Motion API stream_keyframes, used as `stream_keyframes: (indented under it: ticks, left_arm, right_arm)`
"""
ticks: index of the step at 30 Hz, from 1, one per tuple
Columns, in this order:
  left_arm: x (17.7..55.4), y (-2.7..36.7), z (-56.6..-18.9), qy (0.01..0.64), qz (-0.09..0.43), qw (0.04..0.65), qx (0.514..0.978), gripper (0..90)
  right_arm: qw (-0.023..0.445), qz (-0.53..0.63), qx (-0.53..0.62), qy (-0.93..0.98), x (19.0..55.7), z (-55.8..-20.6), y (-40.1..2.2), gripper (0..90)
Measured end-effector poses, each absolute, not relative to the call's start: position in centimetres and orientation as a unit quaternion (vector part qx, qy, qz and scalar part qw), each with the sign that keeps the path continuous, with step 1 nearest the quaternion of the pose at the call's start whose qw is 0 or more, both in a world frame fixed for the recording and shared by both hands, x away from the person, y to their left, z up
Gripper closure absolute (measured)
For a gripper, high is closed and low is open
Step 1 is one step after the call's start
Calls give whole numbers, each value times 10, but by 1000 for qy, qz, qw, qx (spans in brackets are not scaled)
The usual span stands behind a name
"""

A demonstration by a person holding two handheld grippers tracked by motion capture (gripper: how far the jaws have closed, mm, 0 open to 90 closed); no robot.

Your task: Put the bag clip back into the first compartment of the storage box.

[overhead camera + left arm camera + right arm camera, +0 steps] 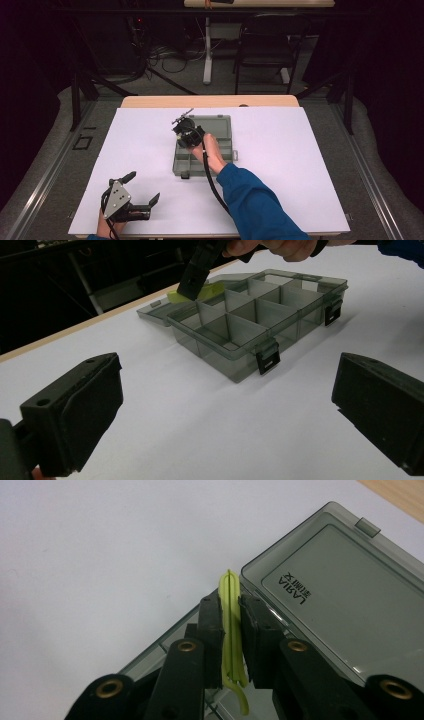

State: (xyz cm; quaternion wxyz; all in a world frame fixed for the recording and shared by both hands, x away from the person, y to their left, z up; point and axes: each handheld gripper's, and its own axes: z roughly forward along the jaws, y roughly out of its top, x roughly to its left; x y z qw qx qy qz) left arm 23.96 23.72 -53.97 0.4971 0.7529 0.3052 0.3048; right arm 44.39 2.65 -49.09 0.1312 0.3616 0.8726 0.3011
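A smoky-grey compartment box (178, 166) lies in the middle of the white table with its lid (216, 123) folded flat behind it. Over its far left corner my right gripper (183, 125) points down, shut on a thin yellow-green band (228, 582). In the right gripper view the jaws (231, 605) pinch the band flat, and its end sticks out past the tips beside the lid (345, 605). The left gripper view shows that band (214, 290) over a far compartment of the box (235, 356). My left gripper (142, 187) rests open near the front left edge, with nothing between its jaws (225, 410).
A white sheet (300, 165) covers the table, with a wooden strip (150, 101) along its far edge. The box has two black latches (267, 361) on its near wall. A blue-sleeved forearm (250, 200) reaches across the front right. Beyond the table stand a chair (267, 45) and cables.
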Motion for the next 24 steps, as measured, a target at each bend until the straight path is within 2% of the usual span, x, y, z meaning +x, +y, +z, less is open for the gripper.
stream_keyframes:
  ticks: [13, 20, 24]
  left_arm:
    - [240, 237, -540, 306, 304, 497, 753, 1]
    - [239, 237, -540, 306, 304, 497, 753, 1]
    - [240, 237, -540, 305, 304, 497, 753, 1]
  right_arm:
    - [127, 290, 382, 868, 446, -497, 33, 783]
    - [110, 302, 372, 871, 445, -495, 29, 589]
    - [107, 308, 360, 874, 440, -492, 22, 391]
